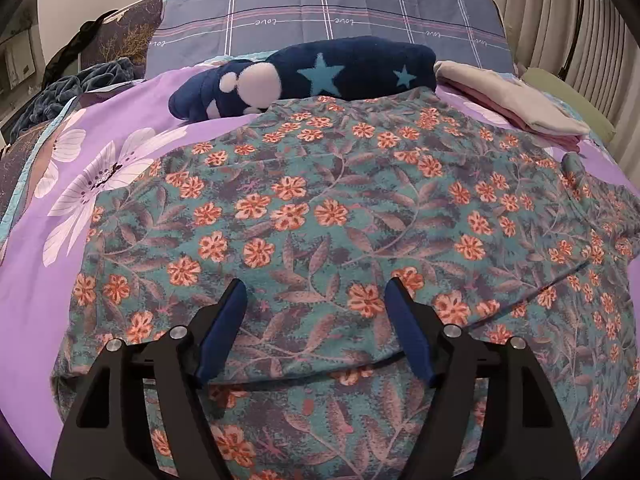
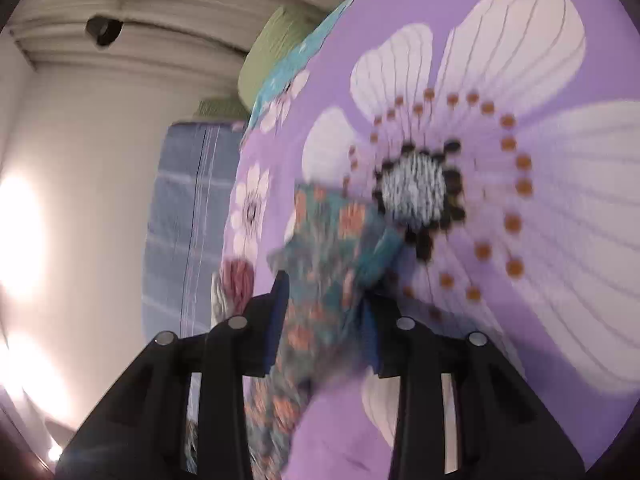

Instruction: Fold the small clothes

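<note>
A teal floral garment with orange flowers lies spread flat on the purple flowered bedspread. My left gripper hovers just above its near part, jaws wide open, holding nothing. In the right wrist view, which is tilted and blurred, my right gripper is shut on a bunched edge of the same floral garment, lifted off the bedspread. The cloth hides most of the right fingers.
A navy star-patterned fleece lies beyond the garment. A folded pink-and-beige stack sits at the back right. A blue plaid pillow is at the bed's head, curtains to the right, dark bedding at left.
</note>
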Demonstrator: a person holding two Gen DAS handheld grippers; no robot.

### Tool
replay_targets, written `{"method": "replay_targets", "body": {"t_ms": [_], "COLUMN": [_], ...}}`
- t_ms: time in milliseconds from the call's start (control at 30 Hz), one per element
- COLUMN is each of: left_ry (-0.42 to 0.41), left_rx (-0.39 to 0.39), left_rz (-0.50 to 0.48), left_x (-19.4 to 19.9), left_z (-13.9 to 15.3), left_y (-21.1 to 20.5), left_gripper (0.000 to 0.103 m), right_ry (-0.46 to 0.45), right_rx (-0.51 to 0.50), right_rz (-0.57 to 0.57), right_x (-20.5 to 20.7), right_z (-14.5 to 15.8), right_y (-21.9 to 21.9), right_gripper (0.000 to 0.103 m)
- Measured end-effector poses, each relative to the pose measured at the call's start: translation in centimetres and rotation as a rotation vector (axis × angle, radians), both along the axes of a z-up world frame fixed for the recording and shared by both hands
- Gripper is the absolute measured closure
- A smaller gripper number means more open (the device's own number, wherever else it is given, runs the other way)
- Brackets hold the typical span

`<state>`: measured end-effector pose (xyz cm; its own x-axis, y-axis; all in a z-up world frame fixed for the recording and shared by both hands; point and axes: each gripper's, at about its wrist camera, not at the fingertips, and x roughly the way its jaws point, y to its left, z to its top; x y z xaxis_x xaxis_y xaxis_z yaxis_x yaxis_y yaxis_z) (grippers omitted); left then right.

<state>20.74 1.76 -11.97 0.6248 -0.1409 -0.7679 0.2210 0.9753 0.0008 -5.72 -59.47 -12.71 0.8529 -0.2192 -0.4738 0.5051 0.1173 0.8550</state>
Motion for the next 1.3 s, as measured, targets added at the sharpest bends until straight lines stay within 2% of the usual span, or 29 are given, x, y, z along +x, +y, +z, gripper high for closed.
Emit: {"method": "replay_targets", "body": {"t_ms": [33, 67, 100, 167, 267, 400, 500, 600, 633, 700, 800, 900, 933, 1033, 1067, 1167, 1300], "left_ry": [0.002, 0.003, 0.003, 0.004, 0.005, 0.005, 0.006, 0.007, 0.008, 0.011, 0.013, 0.018, 0.027, 0.086, 0.103, 0.145, 0.214], "left_rx": [-0.009, -0.015, -0.019, -0.024, -0.024, -0.029, -0.039, -0.056, -0.063, -0.083, -0.124, -0.201, -0.231, -0.409, -0.443, -0.446, -0.434], "left_rz": [-0.001, -0.002, -0.003, -0.006, -0.009, -0.009, -0.010, -0.013, -0.014, -0.016, -0.019, -0.026, -0.032, -0.117, -0.150, -0.232, -0.276], "left_x": [0.0, 0.0, 0.0, 0.0, 0.0, 0.0, 0.0, 0.0, 0.0, 0.1, 0.1, 0.0, 0.0, 0.0, -0.1, 0.1, 1.4], "left_z": [0.0, 0.0, 0.0, -0.1, -0.1, -0.1, 0.0, 0.0, 0.0, 0.0, 0.2, 0.7, 0.8, 1.6, 1.8, 1.9, 0.7], "left_y": [0.1, 0.2, 0.3, 0.3, 0.2, 0.3, 0.4, 0.6, 0.7, 1.0, 1.5, 2.1, 2.2, 1.6, 1.0, -1.9, -5.6], "left_gripper": [0.029, 0.029, 0.028, 0.027, 0.026, 0.026, 0.026, 0.026, 0.025, 0.025, 0.025, 0.026, 0.030, 0.041, 0.042, 0.042, 0.042], "right_ry": [0.028, 0.046, 0.042, 0.001, -0.019, -0.116, -0.171, -0.182, -0.151, -0.076, 0.040, 0.123, 0.128, 0.129, 0.135, 0.142, 0.137], "right_rx": [-0.015, -0.022, -0.022, -0.038, -0.146, -0.285, -0.364, -0.413, -0.451, -0.498, -0.488, -0.485, -0.475, -0.469, -0.485, -0.523, -0.581], "right_rz": [-0.003, 0.005, 0.018, 0.049, 0.176, 0.494, 0.736, 0.939, 1.016, 1.112, 1.248, 1.280, 1.283, 1.285, 1.287, 1.301, 1.288], "right_x": [0.3, 0.7, 1.0, 1.6, 5.5, 13.1, 17.6, 20.7, 21.4, 22.1, 21.7, 19.9, 19.4, 18.5, 18.1, 19.0, 18.8], "right_z": [0.1, 0.3, 0.3, 1.1, 4.5, 9.1, 10.3, 9.7, 8.6, 6.8, 2.8, 0.3, -0.1, -0.5, -0.6, 0.0, 0.4], "right_y": [-0.1, -0.2, 0.0, 0.8, 3.9, 13.6, 22.6, 30.2, 33.5, 37.1, 40.4, 41.1, 40.7, 39.2, 39.1, 38.5, 39.2], "right_gripper": [0.080, 0.092, 0.097, 0.098, 0.098, 0.098, 0.098, 0.098, 0.098, 0.097, 0.092, 0.088, 0.088, 0.085, 0.081, 0.078, 0.078]}}
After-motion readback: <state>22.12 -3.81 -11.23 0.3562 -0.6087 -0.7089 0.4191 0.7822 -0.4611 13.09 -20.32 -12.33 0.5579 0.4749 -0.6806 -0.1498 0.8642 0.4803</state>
